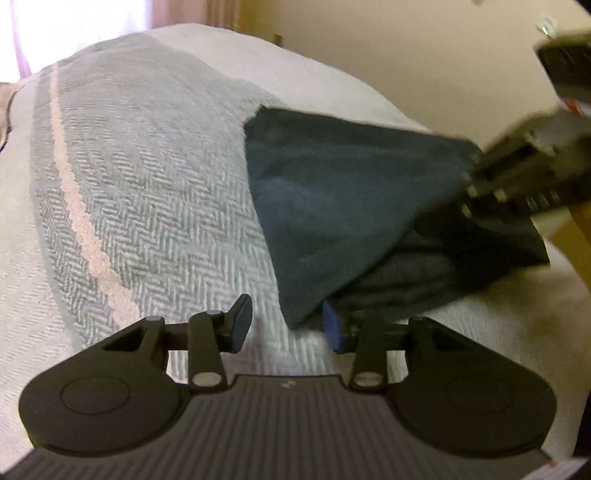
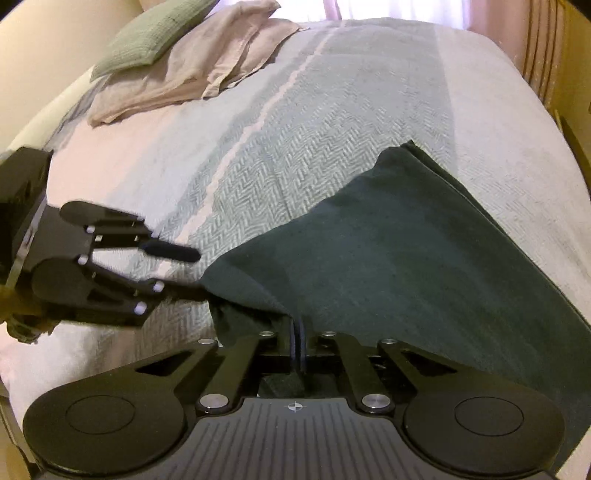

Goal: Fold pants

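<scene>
Dark teal fabric, that's the pants (image 2: 388, 258), lying on the herringbone bedspread (image 2: 295, 140) toward the near edge of the bed, already doubled over with a lifted top layer. My right gripper (image 2: 298, 341) has its jaws pressed together on the near fold of the cloth, pinching the edge so the layer stays gathered and doesn't slide apart. My left gripper (image 1: 286, 328) is spread wide, its blue pads (image 1: 332, 325) apart with the pointed corner of the pants just ahead, between them; nothing is caught there yet. From the right camera the same left gripper (image 2: 177, 269) comes in low from the side, one finger tip at the fabric's corner. I judge the next step is closing the left on that corner, so both ends of the edge are held for another fold. Risk: only the top layer gets pinched and the fold skews. Up by the pillow (image 2: 155, 33) a beige folded cloth (image 2: 184, 70) sits well apart, out of my way.
</scene>
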{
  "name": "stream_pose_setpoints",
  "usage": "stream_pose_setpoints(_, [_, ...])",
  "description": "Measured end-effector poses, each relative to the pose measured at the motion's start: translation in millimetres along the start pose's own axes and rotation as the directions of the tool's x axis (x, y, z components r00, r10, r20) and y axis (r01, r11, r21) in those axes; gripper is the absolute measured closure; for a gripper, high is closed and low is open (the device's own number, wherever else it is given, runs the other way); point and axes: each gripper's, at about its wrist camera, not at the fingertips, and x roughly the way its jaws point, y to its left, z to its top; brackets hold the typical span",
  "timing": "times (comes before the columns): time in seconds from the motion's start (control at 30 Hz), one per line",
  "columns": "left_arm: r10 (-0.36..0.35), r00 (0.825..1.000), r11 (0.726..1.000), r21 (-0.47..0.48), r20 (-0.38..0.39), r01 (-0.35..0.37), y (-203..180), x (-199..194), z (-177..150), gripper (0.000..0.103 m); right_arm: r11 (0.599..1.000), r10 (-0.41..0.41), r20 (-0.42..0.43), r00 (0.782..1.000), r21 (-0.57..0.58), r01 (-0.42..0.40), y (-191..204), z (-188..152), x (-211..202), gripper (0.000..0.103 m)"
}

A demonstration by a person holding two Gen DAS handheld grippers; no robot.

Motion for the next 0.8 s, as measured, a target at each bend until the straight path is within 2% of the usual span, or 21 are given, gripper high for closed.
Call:
stream_pose_setpoints(0.13, [-0.008,1.0,1.0,0.009,0.0,0.008,5,2,4,0.072,0.986,-0.063,-0.012,0.998,-0.155,0.06,26,-12,-1,0.103])
stream_pose_setpoints(0.23, [-0.017,0.999,0.999,0.029,-0.036,0.018,11,7,1,0.073,0.947,-0.138,-0.025,0.99,-0.297,0.124,42,-34,5,0.103])
stream_pose_setpoints(0.37, [-0.03,0.997,1.0,0.003,-0.065,0.03,20,9,-5,0.073,0.928,-0.226,-0.034,0.974,-0.31,0.204,39,-68,-5,0.079])
stream_pose_setpoints(0.43, [-0.032,0.997,0.999,0.0,-0.071,0.032,21,9,-4,0.073,0.928,-0.268,-0.036,0.963,-0.277,0.248,29,-88,-20,0.076])
stream_pose_setpoints(0.57, [-0.011,0.996,1.0,-0.016,-0.089,0.009,18,4,-1,0.073,0.942,-0.326,-0.082,0.942,-0.116,0.316,-8,-125,-57,0.075])
stream_pose_setpoints(0.7, [0.04,0.991,0.999,-0.01,-0.124,-0.041,7,-11,-1,0.075,0.943,-0.323,-0.119,0.939,0.048,0.33,-37,-155,-85,0.073])
stream_pose_setpoints(0.8, [0.082,0.988,0.997,0.025,-0.134,-0.079,-14,-27,1,0.075,0.943,-0.277,-0.077,0.958,0.17,0.286,-47,-165,-100,0.073])
